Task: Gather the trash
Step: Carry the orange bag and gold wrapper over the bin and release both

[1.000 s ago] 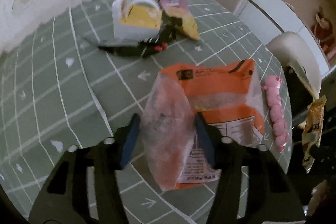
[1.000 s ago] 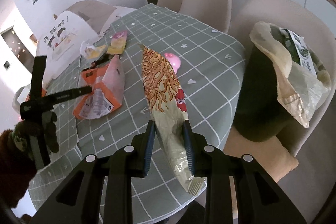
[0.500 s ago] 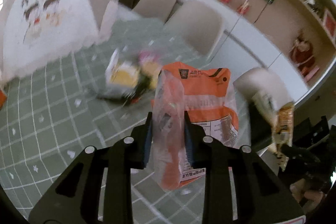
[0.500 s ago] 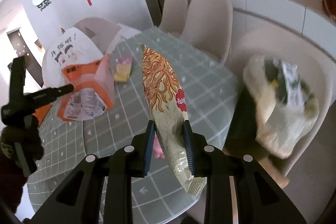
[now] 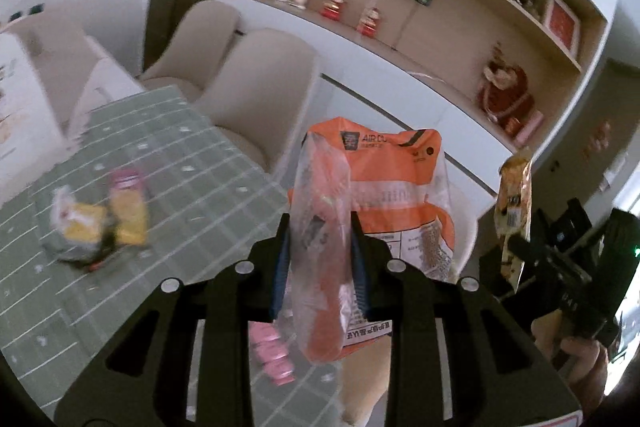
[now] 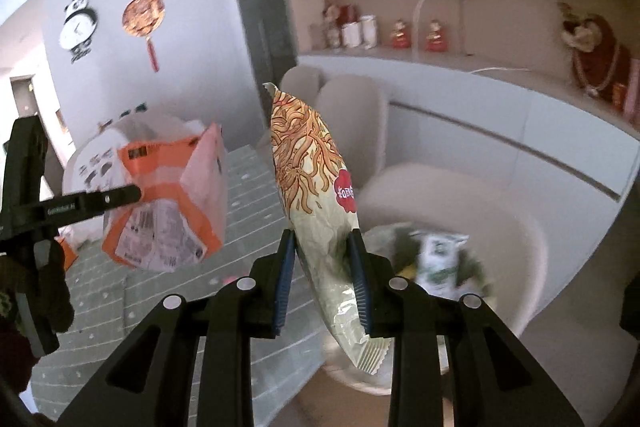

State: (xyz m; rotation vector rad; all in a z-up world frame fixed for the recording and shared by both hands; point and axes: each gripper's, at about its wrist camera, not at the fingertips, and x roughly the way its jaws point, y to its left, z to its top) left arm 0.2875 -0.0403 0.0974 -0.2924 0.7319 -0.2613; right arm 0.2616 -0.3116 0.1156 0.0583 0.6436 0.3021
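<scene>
My left gripper (image 5: pixel 319 227) is shut on an orange and clear plastic package (image 5: pixel 384 195) and holds it in the air above the table edge. The package also shows in the right wrist view (image 6: pixel 168 195). My right gripper (image 6: pixel 321 247) is shut on a long noodle snack bag (image 6: pixel 316 179), held upright in the air; it shows in the left wrist view (image 5: pixel 514 211) too. A trash bag (image 6: pixel 436 263) with wrappers inside sits on a beige chair (image 6: pixel 500 219) below and right of the noodle bag.
The table with a green checked cloth (image 5: pixel 192 171) holds a pile of yellow and pink wrappers (image 5: pixel 100 223) and a pink packet (image 5: pixel 272 351). Beige chairs (image 5: pixel 260 87) stand behind it, and a white counter (image 5: pixel 400 95) with shelves.
Both grippers have risen with their loads. The orange package left the table and now hangs in the air. The right gripper has swung toward the chair with the trash bag.
</scene>
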